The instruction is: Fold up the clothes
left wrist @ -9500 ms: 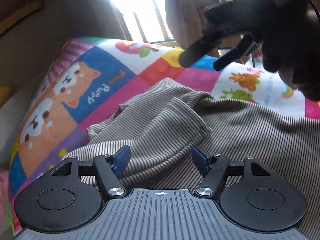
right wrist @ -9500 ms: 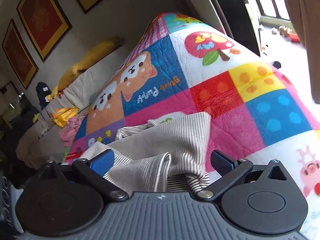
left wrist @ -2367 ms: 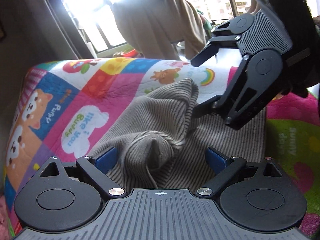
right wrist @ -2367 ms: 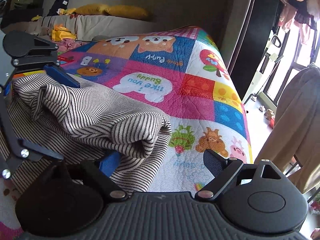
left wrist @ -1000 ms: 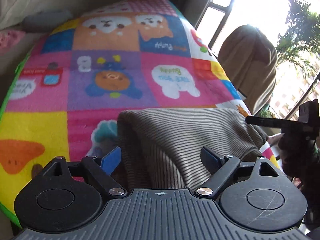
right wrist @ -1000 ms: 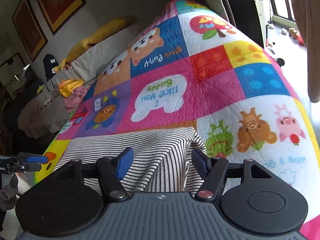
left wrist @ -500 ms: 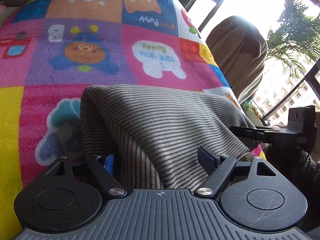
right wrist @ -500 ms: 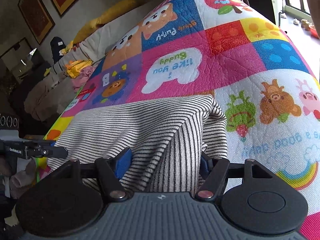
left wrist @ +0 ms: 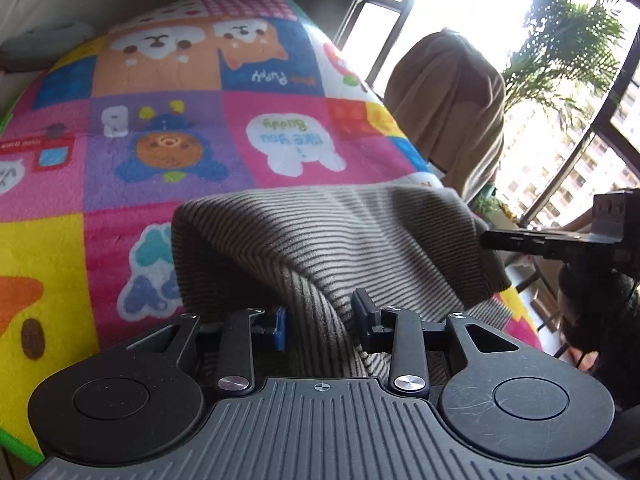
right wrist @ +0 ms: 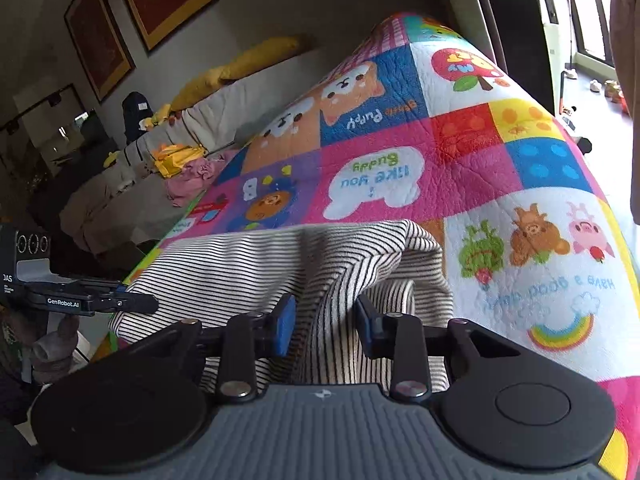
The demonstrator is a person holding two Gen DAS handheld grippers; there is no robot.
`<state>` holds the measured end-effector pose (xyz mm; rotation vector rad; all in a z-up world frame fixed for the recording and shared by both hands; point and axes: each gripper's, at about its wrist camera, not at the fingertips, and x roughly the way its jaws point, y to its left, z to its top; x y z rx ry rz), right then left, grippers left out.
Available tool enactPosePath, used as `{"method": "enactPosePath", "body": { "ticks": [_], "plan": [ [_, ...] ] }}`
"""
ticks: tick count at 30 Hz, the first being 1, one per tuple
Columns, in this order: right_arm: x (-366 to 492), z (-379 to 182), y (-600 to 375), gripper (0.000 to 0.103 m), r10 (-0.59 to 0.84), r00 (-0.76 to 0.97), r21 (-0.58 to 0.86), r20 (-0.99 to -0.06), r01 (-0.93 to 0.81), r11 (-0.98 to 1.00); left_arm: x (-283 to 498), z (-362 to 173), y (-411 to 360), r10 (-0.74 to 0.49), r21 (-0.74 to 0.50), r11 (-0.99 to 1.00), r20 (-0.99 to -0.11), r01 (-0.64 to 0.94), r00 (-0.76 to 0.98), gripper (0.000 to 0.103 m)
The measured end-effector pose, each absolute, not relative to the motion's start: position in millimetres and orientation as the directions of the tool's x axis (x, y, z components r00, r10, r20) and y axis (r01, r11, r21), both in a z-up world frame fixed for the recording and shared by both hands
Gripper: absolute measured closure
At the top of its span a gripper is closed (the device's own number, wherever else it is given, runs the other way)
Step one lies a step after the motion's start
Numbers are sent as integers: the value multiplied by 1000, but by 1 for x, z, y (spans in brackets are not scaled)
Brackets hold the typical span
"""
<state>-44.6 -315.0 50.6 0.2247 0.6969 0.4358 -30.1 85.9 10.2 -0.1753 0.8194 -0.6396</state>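
Jaws of left gripper [left wrist: 320,322] closing on striped garment [left wrist: 328,236]; right gripper [right wrist: 325,322] clamped on it.

**Stripes on a riot of patchwork**

Centre stage, the garment [right wrist: 304,264] shows fine dark-and-cream stripes, greyer in the left view [left wrist: 340,232]. Under it the quilt [right wrist: 460,148] runs pink, purple, blue, red and yellow squares with cartoon bears and a rainbow. Black grippers carry blue pads [right wrist: 283,330]. A tan cloth [left wrist: 452,108] hangs by the window; yellow cushions [right wrist: 256,60] lie beyond.
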Motion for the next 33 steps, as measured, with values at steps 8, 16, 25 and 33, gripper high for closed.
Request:
{"method": "enactPosePath", "body": {
  "ticks": [8,16,25,33],
  "plan": [
    [-21,32,-318,39,424,697,292,-578,-308,905,-17,-9,91,-629,-478,777,-612,410,479,31],
    [30,3,-305,28,509,627,416,-590,-304,857,1,-25,72,-659,-522,752,-609,402,442,23],
    [-12,22,-299,44,583,579,424,-570,-401,812,-14,-13,75,-668,-484,740,-609,468,427,39],
    [-7,7,-292,71,538,610,435,-582,-325,840,-8,-18,61,-635,-471,770,-631,431,446,57]
  ]
}}
